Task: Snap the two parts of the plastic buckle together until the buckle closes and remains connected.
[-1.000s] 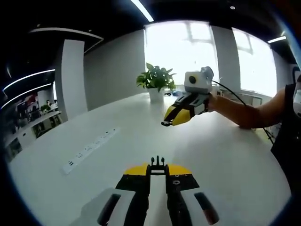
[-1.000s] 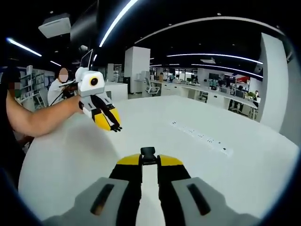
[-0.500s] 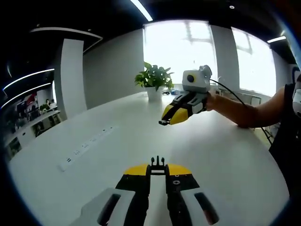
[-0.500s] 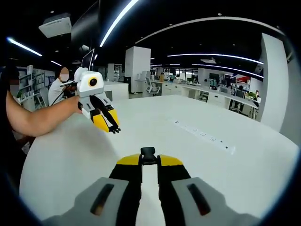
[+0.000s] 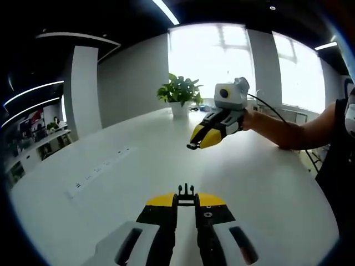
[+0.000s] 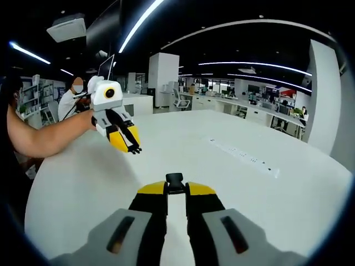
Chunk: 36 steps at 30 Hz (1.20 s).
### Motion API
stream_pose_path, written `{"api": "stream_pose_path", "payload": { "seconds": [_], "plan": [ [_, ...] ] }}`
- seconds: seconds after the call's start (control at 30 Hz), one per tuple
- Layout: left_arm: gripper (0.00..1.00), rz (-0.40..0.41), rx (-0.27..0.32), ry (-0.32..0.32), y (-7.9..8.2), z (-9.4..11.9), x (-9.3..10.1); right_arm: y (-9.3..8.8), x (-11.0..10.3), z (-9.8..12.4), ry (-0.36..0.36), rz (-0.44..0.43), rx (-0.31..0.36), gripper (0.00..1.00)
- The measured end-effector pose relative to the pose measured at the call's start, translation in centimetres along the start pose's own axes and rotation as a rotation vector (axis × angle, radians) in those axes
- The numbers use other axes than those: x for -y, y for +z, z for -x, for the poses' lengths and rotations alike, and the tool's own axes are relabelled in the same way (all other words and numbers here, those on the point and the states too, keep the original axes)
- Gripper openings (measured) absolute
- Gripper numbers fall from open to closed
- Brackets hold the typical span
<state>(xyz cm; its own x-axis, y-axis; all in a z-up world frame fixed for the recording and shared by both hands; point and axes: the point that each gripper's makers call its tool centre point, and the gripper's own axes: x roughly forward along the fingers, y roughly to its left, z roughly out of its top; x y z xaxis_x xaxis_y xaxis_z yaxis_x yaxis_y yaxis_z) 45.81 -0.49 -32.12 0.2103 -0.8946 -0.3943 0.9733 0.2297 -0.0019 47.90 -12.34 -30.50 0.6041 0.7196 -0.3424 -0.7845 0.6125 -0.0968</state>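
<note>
Presently, two hand-held tools over a broad white surface (image 5: pixel 260 183), each carrying one half of a black plastic buckle.

Left tool (image 5: pixel 186 195): yellow-and-black jaws pressed together on the pronged buckle half (image 5: pixel 186 191), whose thin black prongs stick up past the jaw tips in the left gripper view. In the right gripper view the same tool (image 6: pixel 133 149) hangs in the air at upper left, tips pointing down and to the right, a small dark piece at its tip, held on a bare forearm (image 6: pixel 44 136).

Right tool (image 6: pixel 175 183): jaws pressed together on the socket buckle half (image 6: pixel 175 178), a squat black block standing between the jaw tips in the right gripper view. In the left gripper view this tool (image 5: pixel 192 146) hangs above the surface at upper right, tips angled down and to the left, with a small dark piece at the tip; a cable (image 5: pixel 272 111) trails back from it along the person's forearm (image 5: pixel 288 133).

Relation: the two halves are well apart, not joined, both held clear of the surface.

Other items on the surface: a long white power strip (image 5: pixel 100 169), lying flat to the left in the left gripper view and to the right in the right gripper view (image 6: pixel 244 158); a potted green plant (image 5: pixel 180 94) at the far edge before a bright window.

Background: open office with desks, white columns and ceiling light strips; a seated person (image 6: pixel 69 102) at far left in the right gripper view.
</note>
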Motion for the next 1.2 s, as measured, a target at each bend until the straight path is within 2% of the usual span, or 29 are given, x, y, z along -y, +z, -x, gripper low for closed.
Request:
{"api": "stream_pose_path", "payload": {
  "seconds": [0.33, 1.2],
  "plan": [
    [0.10, 0.000, 0.000, -0.004, -0.3, 0.2, 0.8, -0.4, -0.9, 0.4, 0.003, -0.004, -0.003, 0.10],
    [0.10, 0.004, 0.005, -0.017, -0.8, 1.3, 4.4, -1.2, -4.1, 2.1, 0.005, -0.003, 0.005, 0.10]
  ]
}}
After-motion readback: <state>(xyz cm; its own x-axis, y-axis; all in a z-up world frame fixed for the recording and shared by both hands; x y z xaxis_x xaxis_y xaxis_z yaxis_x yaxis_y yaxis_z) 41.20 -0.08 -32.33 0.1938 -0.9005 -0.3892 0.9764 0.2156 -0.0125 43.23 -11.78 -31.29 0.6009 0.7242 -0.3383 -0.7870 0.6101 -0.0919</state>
